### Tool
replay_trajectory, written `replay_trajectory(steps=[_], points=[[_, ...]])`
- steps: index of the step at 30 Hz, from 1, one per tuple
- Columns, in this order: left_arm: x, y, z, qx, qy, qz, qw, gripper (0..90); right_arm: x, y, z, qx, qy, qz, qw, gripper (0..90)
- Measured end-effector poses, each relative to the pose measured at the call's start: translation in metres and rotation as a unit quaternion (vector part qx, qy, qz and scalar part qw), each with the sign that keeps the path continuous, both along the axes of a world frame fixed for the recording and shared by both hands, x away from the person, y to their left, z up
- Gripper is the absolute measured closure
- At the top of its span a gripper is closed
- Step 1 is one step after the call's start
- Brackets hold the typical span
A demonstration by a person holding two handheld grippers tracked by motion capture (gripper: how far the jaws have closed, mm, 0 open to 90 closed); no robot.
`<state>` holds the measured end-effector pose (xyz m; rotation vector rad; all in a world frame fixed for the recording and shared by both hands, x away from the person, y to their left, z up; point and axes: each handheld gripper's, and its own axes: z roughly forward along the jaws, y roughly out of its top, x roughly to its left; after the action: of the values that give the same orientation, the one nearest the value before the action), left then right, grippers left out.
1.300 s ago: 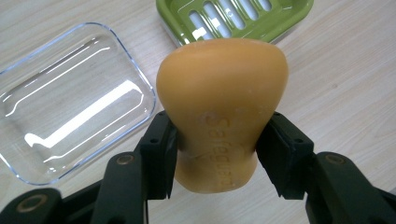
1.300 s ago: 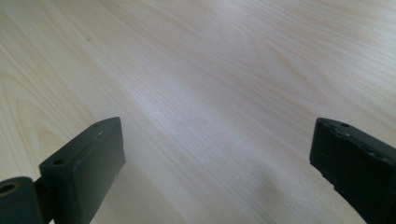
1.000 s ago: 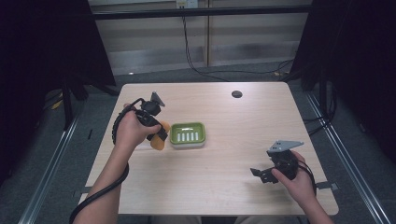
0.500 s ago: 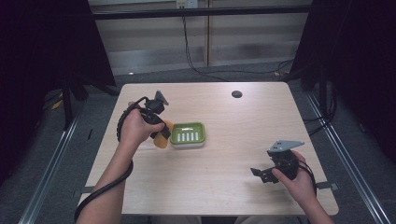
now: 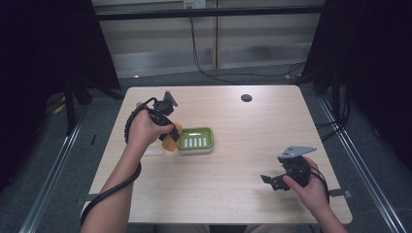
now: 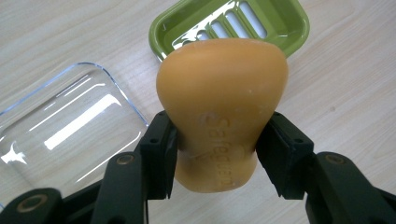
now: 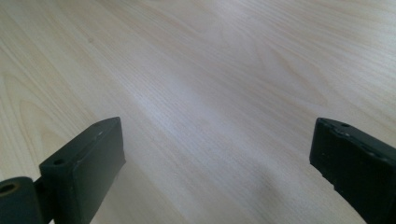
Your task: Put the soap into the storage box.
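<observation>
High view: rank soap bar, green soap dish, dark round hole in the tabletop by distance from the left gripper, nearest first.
1. Soap bar: orange, clamped between the jaws of the left gripper.
2. Green soap dish: just beside the soap, toward the table's middle.
3. Dark round hole: near the far edge, well off toward the right side.

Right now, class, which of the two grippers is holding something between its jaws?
The left gripper: its jaws clamp the orange soap bar. The right gripper stands open over bare table.
</observation>
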<state>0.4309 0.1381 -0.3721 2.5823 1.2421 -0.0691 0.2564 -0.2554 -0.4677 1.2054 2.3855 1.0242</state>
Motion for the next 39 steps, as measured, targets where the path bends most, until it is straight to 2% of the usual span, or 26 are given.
replay_trajectory(steps=[3,17,25,39], points=[[0.001,0.000,0.000,-0.005,-0.002,0.000,1.0000,49.5,0.000,0.000,0.000,-0.001,0.001,0.002,1.0000,2.7],[0.005,-0.004,0.002,0.002,0.000,-0.002,1.0000,49.6,0.000,0.000,-0.001,-0.001,0.000,0.002,1.0000,2.8],[0.010,-0.006,0.002,-0.004,-0.005,-0.003,1.0000,49.6,0.000,0.000,-0.001,0.000,-0.001,0.002,1.0000,2.7],[0.017,-0.011,0.000,0.000,0.002,-0.005,1.0000,49.6,0.000,0.000,0.000,0.001,-0.001,0.003,1.0000,2.8]])
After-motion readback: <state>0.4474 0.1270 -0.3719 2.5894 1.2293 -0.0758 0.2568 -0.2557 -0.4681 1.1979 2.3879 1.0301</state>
